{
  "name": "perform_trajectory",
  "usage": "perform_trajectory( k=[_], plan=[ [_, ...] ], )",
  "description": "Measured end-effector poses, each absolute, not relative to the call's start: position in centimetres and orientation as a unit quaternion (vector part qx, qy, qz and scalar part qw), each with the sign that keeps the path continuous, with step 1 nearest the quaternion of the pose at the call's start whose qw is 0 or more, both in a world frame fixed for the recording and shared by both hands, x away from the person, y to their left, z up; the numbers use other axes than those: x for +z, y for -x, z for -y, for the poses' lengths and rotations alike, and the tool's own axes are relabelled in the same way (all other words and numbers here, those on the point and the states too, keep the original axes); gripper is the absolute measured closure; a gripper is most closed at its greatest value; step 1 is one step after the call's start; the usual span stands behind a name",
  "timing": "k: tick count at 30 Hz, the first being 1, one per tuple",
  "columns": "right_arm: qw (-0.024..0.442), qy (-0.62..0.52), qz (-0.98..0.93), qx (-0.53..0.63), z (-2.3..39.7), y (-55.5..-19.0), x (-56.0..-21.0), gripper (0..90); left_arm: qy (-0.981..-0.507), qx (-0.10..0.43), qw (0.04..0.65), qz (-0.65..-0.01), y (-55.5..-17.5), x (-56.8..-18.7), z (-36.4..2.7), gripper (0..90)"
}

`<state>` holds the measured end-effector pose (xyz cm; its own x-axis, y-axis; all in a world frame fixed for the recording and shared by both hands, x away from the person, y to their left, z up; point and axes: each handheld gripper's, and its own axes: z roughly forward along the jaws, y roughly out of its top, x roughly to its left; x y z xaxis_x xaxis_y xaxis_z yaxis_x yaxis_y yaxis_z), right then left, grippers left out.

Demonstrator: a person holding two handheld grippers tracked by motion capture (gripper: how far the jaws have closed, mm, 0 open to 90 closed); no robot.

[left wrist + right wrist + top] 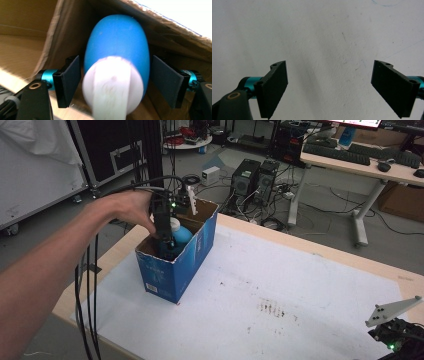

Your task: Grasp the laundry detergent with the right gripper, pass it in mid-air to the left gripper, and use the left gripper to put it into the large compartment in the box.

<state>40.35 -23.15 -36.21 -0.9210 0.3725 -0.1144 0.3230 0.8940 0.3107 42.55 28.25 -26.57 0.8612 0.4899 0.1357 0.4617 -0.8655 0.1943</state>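
My left tool point(167, 227), upper centre of the high view, is a black frame with a small green light, and black cables trail from it down the left edge. Its own view shows flat black pads point(71, 83) on teal collars, a brass-ringed screw at lower left. My forearm is bare, no sleeve. My right tool point(400, 337), lower right corner, carries a grey three-cornered plate and a green light; its pads point(274, 87) match.

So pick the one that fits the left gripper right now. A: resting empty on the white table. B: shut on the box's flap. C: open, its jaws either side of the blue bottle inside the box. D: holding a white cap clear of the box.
C: the left gripper is down in the cardboard box, with a gap showing between each jaw and the blue bottle.
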Motion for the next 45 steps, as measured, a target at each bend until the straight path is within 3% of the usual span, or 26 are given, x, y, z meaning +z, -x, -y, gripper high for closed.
perform_trajectory(
  k=[13, 24, 25, 36, 45],
  plan=[
    [0.088, -0.184, -0.968, 0.146, 23.4, -40.2, -35.9, 13.1, -0.962, 0.115, 0.077, -0.235, -42.1, -23.7, -27.2, 19.0],
    [0.090, -0.185, -0.968, 0.147, 23.3, -40.1, -35.9, 13.1, -0.967, 0.134, 0.099, -0.193, -41.6, -20.2, -23.6, 16.5],
    [0.090, -0.185, -0.968, 0.147, 23.3, -40.1, -35.9, 13.1, -0.972, 0.131, 0.098, -0.170, -41.6, -19.6, -21.4, 16.5],
    [0.094, -0.185, -0.967, 0.148, 23.3, -39.8, -35.4, 13.1, -0.984, 0.111, 0.103, -0.093, -41.8, -20.8, -12.2, 14.6],
    [0.097, -0.181, -0.967, 0.148, 23.1, -39.7, -34.7, 13.1, -0.992, 0.083, 0.084, -0.038, -41.4, -25.9, -5.1, 12.8]
  ],
)
